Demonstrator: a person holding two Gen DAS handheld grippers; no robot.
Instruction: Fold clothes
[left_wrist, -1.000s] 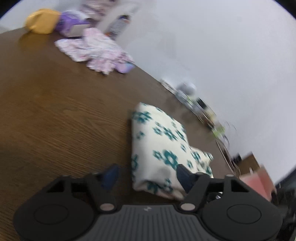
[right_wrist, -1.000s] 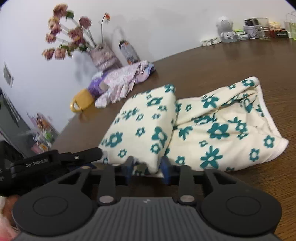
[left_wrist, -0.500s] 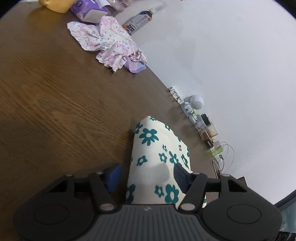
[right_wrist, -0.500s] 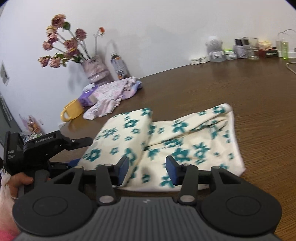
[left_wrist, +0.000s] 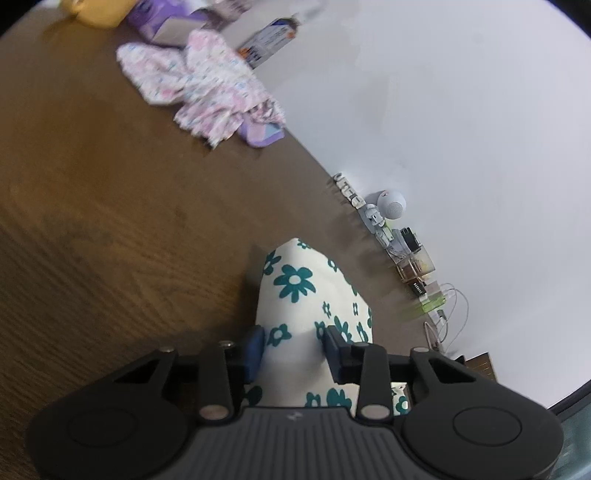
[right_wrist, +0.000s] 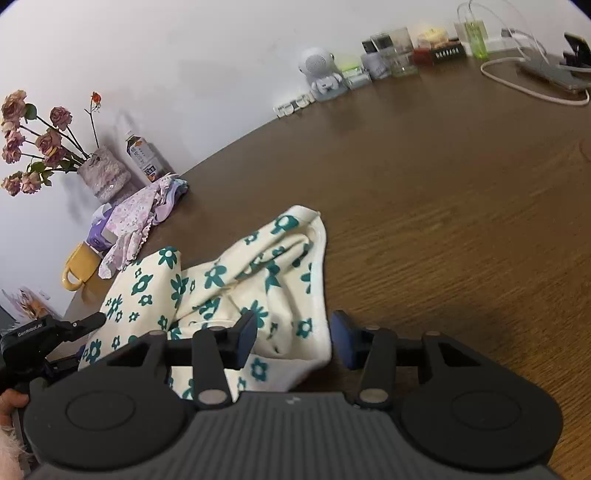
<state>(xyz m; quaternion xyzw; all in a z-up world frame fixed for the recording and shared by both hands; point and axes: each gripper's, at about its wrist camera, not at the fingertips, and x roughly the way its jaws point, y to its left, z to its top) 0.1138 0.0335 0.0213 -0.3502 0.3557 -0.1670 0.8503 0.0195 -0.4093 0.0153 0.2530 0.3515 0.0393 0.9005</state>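
A cream garment with teal flowers (right_wrist: 258, 280) lies partly folded on the brown wooden table (right_wrist: 443, 184). In the left wrist view its folded end (left_wrist: 295, 295) rises between the fingers of my left gripper (left_wrist: 294, 349). The jaws are closing, and both blue pads touch the cloth. The same gripper (right_wrist: 92, 321) shows at the garment's left end in the right wrist view. My right gripper (right_wrist: 293, 341) hovers over the garment's near right corner. It is open: the cloth's edge lies between the fingers, and the right pad (right_wrist: 341, 343) stands clear of it.
A crumpled pink-flowered garment (right_wrist: 133, 218) lies at the table's far left beside a yellow mug (right_wrist: 79, 269), a vase of dried roses (right_wrist: 103, 177) and a bottle (right_wrist: 144, 158). A small white robot figure (right_wrist: 321, 70), jars, a cable and a phone (right_wrist: 546, 74) line the wall.
The left jaws have narrowed onto the folded end of the flowered garment. The right gripper has let go of the fold and slid right to the garment's near right corner.
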